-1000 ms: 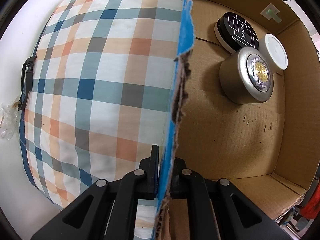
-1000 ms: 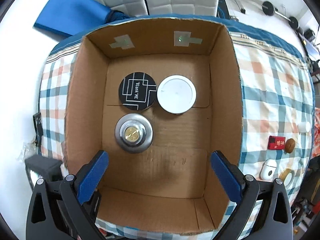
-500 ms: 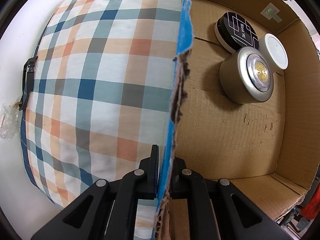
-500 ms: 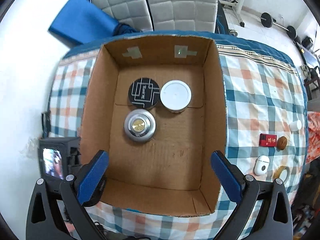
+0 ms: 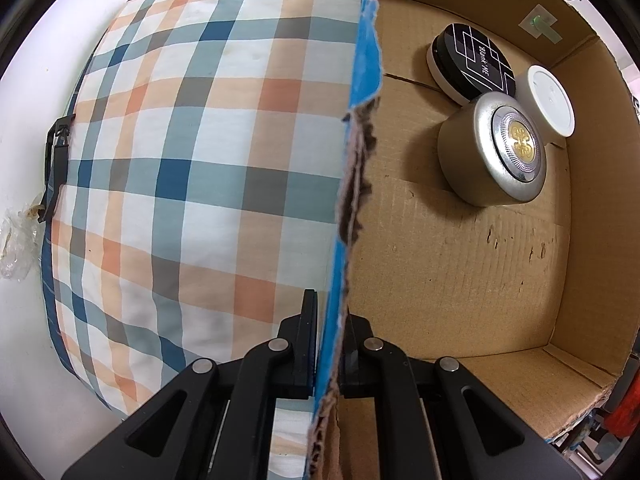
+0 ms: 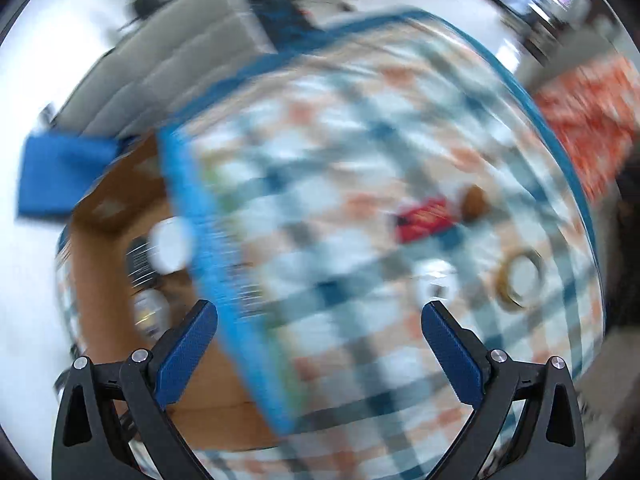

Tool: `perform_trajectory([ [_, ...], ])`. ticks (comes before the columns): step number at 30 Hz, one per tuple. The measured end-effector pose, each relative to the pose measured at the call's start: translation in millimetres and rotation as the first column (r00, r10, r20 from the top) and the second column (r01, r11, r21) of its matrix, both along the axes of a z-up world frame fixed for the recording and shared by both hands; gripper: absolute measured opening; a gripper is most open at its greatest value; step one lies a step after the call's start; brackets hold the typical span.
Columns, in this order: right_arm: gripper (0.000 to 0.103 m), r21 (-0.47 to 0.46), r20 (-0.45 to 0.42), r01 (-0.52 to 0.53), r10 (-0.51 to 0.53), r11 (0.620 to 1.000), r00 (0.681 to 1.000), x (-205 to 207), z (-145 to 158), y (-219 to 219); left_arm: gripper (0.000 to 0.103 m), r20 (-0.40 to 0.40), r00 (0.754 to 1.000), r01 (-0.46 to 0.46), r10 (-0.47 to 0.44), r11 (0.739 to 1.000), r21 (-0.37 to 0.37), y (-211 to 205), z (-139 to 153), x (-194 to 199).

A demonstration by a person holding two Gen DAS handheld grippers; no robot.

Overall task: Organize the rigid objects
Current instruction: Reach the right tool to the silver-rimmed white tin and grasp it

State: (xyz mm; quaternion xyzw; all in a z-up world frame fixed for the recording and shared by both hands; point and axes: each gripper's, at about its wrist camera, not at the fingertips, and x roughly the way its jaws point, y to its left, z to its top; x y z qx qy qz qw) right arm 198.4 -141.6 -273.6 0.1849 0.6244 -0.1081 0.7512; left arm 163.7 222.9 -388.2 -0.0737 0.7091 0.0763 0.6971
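The left hand-held gripper (image 5: 327,344) is clamped on the torn, blue-faced side wall of the brown cardboard box (image 5: 460,272), one finger outside, one inside. The box sits on a desk covered with a blue, orange and white checked cloth (image 5: 192,152).

The right hand-held gripper (image 6: 320,344) has its blue-padded fingers spread wide and carries nothing. Its view is badly blurred.

Three round things are already in the box, clustered toward its far wall: a silver metal tin with a gold emblem (image 5: 492,152), a black round tin with white line pattern (image 5: 472,64) and a white round lid-topped container (image 5: 550,100).

Still out on the cloth, ahead of the right gripper toward the desk's right edge, lie a small red box (image 6: 426,218), a brown round object (image 6: 474,198), a white smeared item (image 6: 436,280) and a tan ring of tape (image 6: 520,276). The job looks roughly half finished, with those four left to collect.
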Motion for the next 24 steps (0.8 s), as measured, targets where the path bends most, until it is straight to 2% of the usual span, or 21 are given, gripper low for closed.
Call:
perform_trajectory([
  [3, 0.103, -0.02, -0.037, 0.168, -0.169, 0.986, 0.985, -13.2, -26.2, -61.2, 0.005, 0.001, 1.0, 0.001, -0.001, 1.0, 0.002, 0.1, 0.0, -0.1],
  [8, 0.103, -0.177, -0.068, 0.327, -0.343, 0.928, 0.937, -32.7, -74.4, -135.5, 0.005, 0.001, 1.0, -0.001, 0.001, 1.0, 0.002, -1.5, -0.5, 0.1],
  [12, 0.103, -0.159, -0.116, 0.385, -0.404, 0.909, 0.907, -42.2, -112.6, -163.1, 0.005, 0.0, 1.0, 0.001, -0.001, 1.0, 0.005, -2.4, -0.5, 0.1],
  [15, 0.102, -0.135, -0.116, 0.448, -0.463, 0.884, 0.879, -50.7, -131.0, -177.4, 0.005, 0.002, 1.0, 0.004, -0.004, 1.0, 0.006, -2.7, -1.4, -1.2],
  [17, 0.081, -0.122, -0.106, 0.481, -0.493, 0.868, 0.864, -56.0, -137.3, -184.2, 0.005, 0.004, 1.0, 0.003, -0.003, 1.0, 0.005, -4.3, -2.3, -2.2],
  [18, 0.079, -0.126, -0.098, 0.488, -0.5, 0.864, 0.86, -58.5, -136.8, -185.4, 0.005, 0.005, 1.0, 0.003, -0.003, 1.0, 0.005, -4.2, -2.6, -2.6],
  [19, 0.068, -0.13, -0.086, 0.485, -0.497, 0.865, 0.864, -59.7, -133.9, -183.4, 0.005, 0.006, 1.0, 0.002, -0.002, 1.0, 0.004, -4.6, -2.6, -3.5],
  [24, 0.067, -0.154, -0.043, 0.355, -0.365, 0.922, 0.93, -54.8, -115.0, -155.2, 0.005, 0.005, 1.0, 0.007, -0.007, 1.0, 0.006, -5.3, -2.5, -4.8],
])
